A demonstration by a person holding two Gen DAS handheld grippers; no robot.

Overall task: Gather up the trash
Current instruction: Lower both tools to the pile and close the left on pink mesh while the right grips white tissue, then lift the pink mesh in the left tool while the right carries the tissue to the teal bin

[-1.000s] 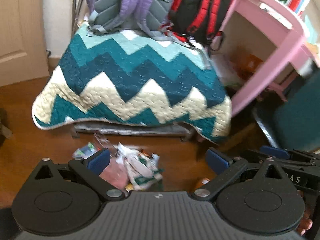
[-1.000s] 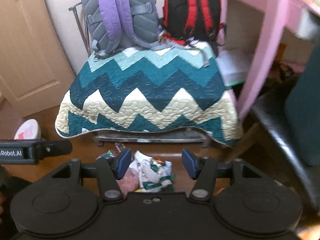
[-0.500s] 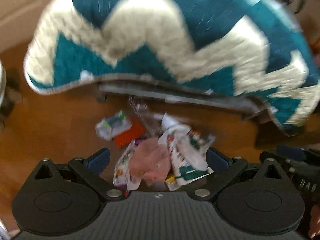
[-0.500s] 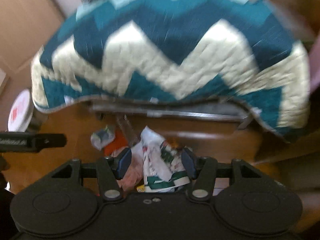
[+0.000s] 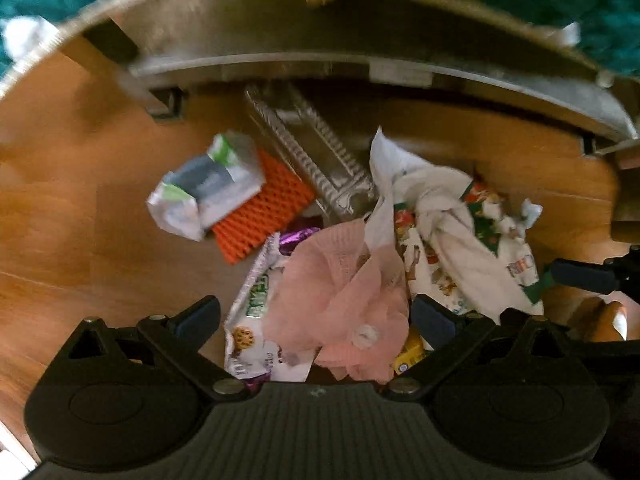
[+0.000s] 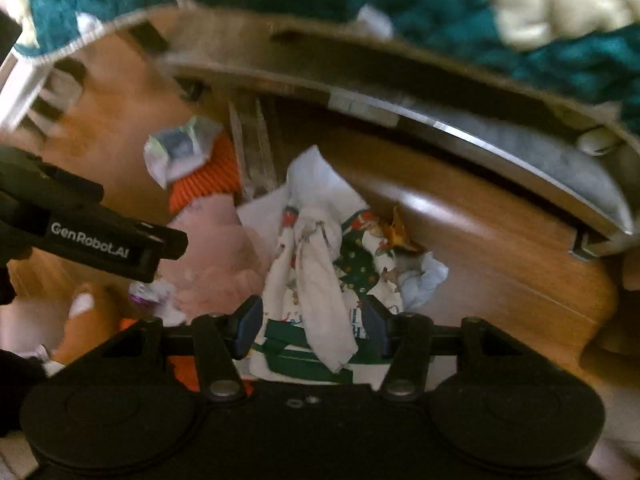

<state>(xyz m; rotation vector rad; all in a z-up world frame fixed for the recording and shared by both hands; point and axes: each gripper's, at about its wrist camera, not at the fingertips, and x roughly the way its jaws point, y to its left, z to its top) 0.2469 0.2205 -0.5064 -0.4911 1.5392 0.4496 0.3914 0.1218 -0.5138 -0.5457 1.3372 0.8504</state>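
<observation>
- While your left gripper (image 5: 316, 316) hangs over the trash pile with its jaws spread wide, pink tissue (image 5: 340, 296) and a cookie wrapper (image 5: 256, 320) sit between them, ungripped.
- Your right gripper (image 6: 312, 324) is closing around a printed white wrapper (image 6: 316, 280), not yet pressing it.
- Farther off on the wooden floor (image 5: 80, 208) lie an orange mesh piece (image 5: 264, 208) and a crumpled packet (image 5: 204, 188), beneath the quilt (image 6: 440, 4).
</observation>
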